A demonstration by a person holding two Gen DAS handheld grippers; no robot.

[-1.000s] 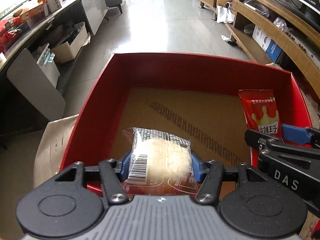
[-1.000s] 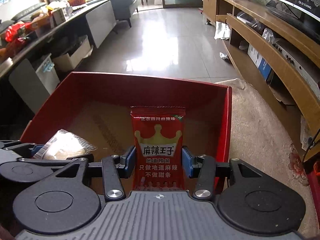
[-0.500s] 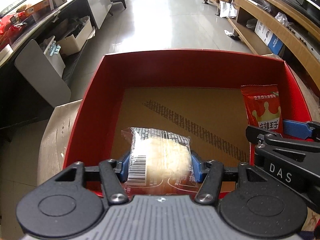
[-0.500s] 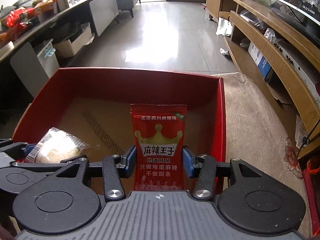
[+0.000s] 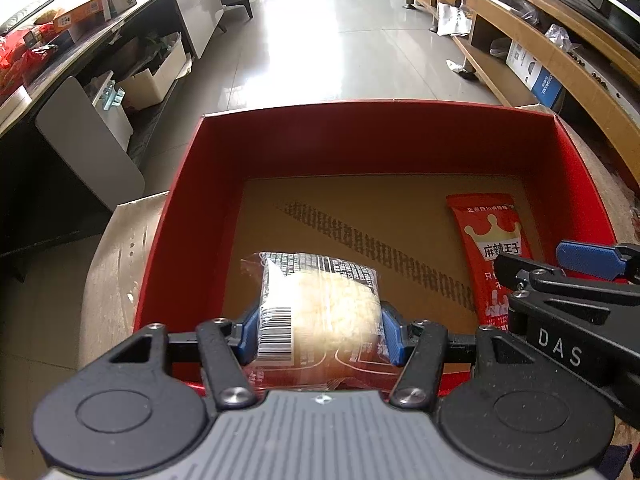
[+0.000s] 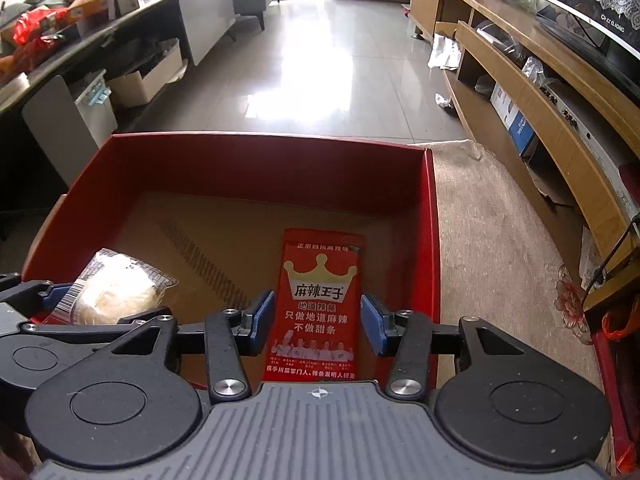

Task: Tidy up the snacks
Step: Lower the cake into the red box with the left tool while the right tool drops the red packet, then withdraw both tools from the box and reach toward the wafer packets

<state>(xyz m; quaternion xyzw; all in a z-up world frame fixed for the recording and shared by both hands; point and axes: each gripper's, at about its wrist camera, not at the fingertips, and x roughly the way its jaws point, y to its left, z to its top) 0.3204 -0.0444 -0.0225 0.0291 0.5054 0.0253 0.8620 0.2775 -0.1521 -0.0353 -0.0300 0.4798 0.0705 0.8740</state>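
Observation:
A red box (image 5: 376, 136) with a brown cardboard floor lies below both grippers. My left gripper (image 5: 318, 334) is shut on a clear bun packet (image 5: 316, 304) with a barcode, held over the box's near left part. My right gripper (image 6: 318, 322) has opened: its blue pads stand just clear of the red spicy-strip packet (image 6: 318, 300), which lies flat on the box floor at the right side. That packet also shows in the left wrist view (image 5: 494, 248), as does the right gripper (image 5: 560, 280). The bun packet shows in the right wrist view (image 6: 114, 294).
The box (image 6: 260, 164) sits on a beige mat (image 6: 500, 240). A wooden shelf unit (image 6: 540, 92) runs along the right. A dark counter with boxes and snacks (image 5: 60, 28) runs along the left. Tiled floor (image 5: 340, 60) lies beyond.
Both grippers have lowered toward the box. The right gripper's pads have parted and the red packet now lies on the box floor. The left gripper still holds the bun packet.

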